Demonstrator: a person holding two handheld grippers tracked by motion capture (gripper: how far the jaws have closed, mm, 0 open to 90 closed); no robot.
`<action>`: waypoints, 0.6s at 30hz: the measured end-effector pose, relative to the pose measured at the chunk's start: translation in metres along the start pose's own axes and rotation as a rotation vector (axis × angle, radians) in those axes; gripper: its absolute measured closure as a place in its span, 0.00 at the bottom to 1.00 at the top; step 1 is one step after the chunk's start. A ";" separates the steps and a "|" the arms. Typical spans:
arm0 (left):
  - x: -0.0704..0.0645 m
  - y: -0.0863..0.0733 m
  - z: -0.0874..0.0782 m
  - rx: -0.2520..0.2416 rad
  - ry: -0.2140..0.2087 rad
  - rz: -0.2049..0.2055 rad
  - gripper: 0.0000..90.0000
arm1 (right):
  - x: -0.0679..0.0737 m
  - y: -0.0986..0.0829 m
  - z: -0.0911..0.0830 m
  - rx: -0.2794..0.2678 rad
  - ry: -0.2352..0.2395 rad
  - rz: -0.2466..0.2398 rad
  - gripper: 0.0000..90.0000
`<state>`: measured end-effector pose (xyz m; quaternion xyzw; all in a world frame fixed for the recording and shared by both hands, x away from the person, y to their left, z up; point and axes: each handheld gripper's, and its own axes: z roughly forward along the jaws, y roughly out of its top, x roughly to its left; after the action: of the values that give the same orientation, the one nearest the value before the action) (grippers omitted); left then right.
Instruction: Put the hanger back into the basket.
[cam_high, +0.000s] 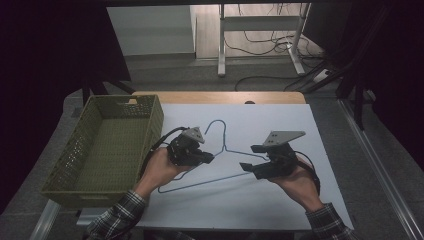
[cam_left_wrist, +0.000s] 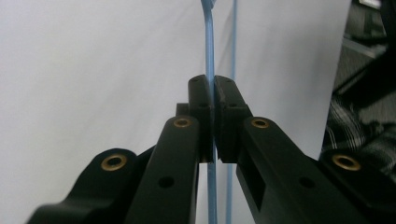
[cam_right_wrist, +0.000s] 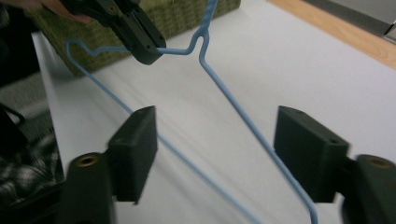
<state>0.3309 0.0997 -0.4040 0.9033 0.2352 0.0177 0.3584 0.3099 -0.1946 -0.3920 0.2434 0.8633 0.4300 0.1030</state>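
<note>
A blue wire hanger (cam_high: 223, 135) lies across the white sheet (cam_high: 280, 200), hook pointing to the far side. My left gripper (cam_high: 210, 157) is shut on the hanger's left shoulder wire (cam_left_wrist: 209, 46), close to the neck; the jaws pinch the wire. My right gripper (cam_high: 251, 157) stands open at the right shoulder. In the right gripper view the blue wire (cam_right_wrist: 233, 102) runs between the two spread pads (cam_right_wrist: 135, 149) without touching them, and the left gripper (cam_right_wrist: 152, 51) clamps the wire beyond. Whether the hanger is off the sheet I cannot tell.
A green woven basket (cam_high: 65, 160) stands at the table's left, close behind the left hand, and appears behind the hanger (cam_right_wrist: 187, 11). A strip of bare wood (cam_high: 220, 97) borders the sheet at the far edge. Desk legs and cables lie on the floor beyond.
</note>
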 end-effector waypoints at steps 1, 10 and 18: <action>0.001 0.000 -0.002 -0.010 0.001 -0.020 0.97 | 0.000 0.000 -0.003 -0.010 -0.007 0.007 0.27; 0.016 0.004 -0.026 -0.033 0.073 -0.090 0.97 | -0.003 -0.012 -0.021 -0.064 -0.032 0.079 0.13; 0.025 0.011 -0.055 -0.069 0.139 -0.130 0.97 | -0.008 -0.030 -0.027 -0.058 -0.058 0.133 0.07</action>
<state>0.3464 0.1387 -0.3592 0.8698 0.3171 0.0652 0.3725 0.2959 -0.2329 -0.3997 0.3094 0.8289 0.4538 0.1061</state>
